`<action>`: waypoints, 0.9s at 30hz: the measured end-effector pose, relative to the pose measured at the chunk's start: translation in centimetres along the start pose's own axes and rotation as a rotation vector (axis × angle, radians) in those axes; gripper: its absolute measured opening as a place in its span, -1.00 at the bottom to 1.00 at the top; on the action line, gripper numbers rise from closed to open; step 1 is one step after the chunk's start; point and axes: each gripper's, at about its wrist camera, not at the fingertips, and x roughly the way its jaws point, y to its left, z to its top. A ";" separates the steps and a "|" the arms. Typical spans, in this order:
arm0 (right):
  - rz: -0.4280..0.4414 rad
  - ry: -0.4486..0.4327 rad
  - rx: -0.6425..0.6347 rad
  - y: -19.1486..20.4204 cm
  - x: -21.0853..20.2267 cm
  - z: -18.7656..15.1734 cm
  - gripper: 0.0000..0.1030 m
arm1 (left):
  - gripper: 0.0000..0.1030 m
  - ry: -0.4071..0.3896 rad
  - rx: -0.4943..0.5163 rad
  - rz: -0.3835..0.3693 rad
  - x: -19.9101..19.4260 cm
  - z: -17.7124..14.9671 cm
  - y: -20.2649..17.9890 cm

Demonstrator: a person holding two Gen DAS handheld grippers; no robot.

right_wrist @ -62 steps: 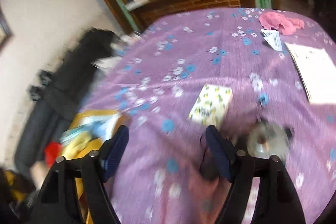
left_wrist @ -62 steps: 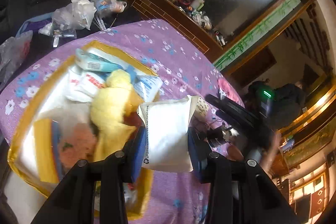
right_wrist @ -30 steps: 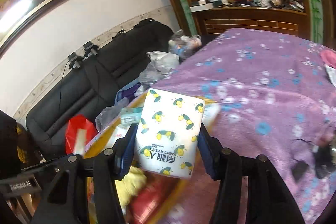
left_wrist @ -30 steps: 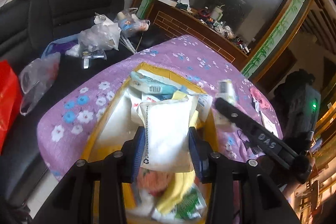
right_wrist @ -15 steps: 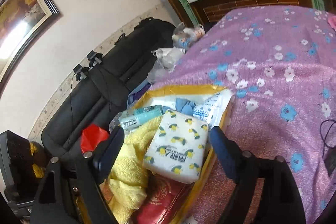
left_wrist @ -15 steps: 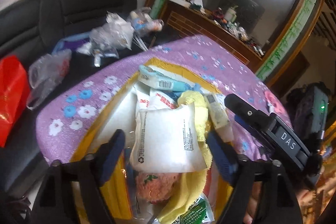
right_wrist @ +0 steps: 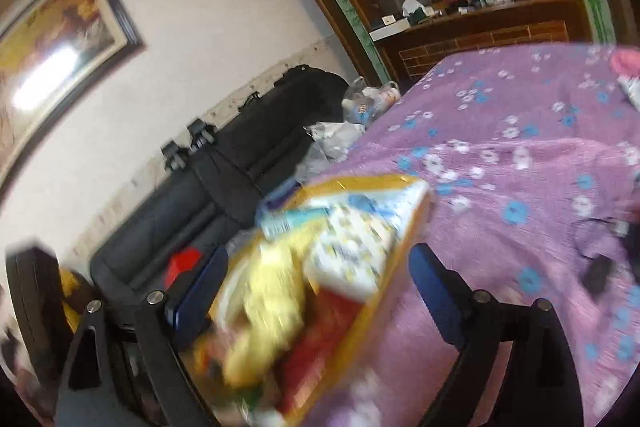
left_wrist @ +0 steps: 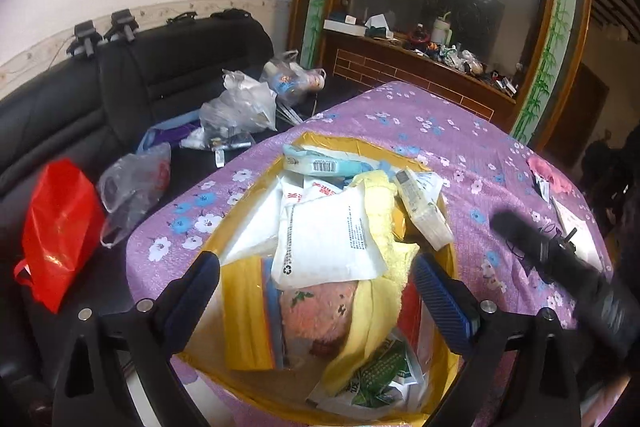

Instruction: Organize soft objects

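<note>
Yellow box [left_wrist: 450, 259] on the purple flowered tabletop [left_wrist: 472, 155], heaped full of soft things. Left gripper [left_wrist: 316, 291] hovering over it with fingers [left_wrist: 192, 291] spread wide — just been opening, nothing pinched. White pack [left_wrist: 326, 243] lying loose on the heap between and just beyond the fingers, touching neither. Yellow towel [left_wrist: 384, 223] draped under its right edge, running back toward the right finger. Pink plush [left_wrist: 316, 311] nearer, between the fingers and below the pack. Teal wipes pack [left_wrist: 320, 165] at the far end of the box, well beyond the fingertips. Patterned tissue pack [left_wrist: 422, 215] tilted against the box's right wall, beyond the right finger. Green-printed packet [left_wrist: 380, 375] at the near end, low between the fingers.

Right gripper [right_wrist: 318, 279] likewise spread wide, just been opening, empty — picture blurred. Between its fingers [right_wrist: 436, 291] the near part of the box [right_wrist: 384, 283]: towel [right_wrist: 272, 303] toward the left finger, tissue pack [right_wrist: 352, 247] just beyond mid-gap, lying on the heap, free of both fingers. Something red [right_wrist: 320, 339] under it, too smeared to name. Tabletop [right_wrist: 520, 167] stretching away beyond and right of the right finger.

Off past the left gripper's left finger, a black sofa [left_wrist: 168, 67] with plastic bags [left_wrist: 236, 107] and a red bag [left_wrist: 60, 231].
</note>
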 end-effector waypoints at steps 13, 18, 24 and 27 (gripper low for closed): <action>-0.024 0.054 0.033 -1.0 0.1 -3.0 0.78 | 0.94 0.002 0.029 0.072 -0.4 -0.7 -0.9; -0.032 0.038 0.053 -1.2 -0.3 -3.1 0.79 | 0.94 0.000 0.051 0.128 -0.3 -0.7 -1.2; -0.002 0.034 0.033 -0.7 -0.5 -3.2 0.79 | 0.94 0.010 0.069 0.184 -0.1 -0.8 -1.2; 0.016 0.047 -0.007 0.1 -0.3 -3.4 0.79 | 0.95 0.005 0.067 0.197 -0.3 -0.8 -1.0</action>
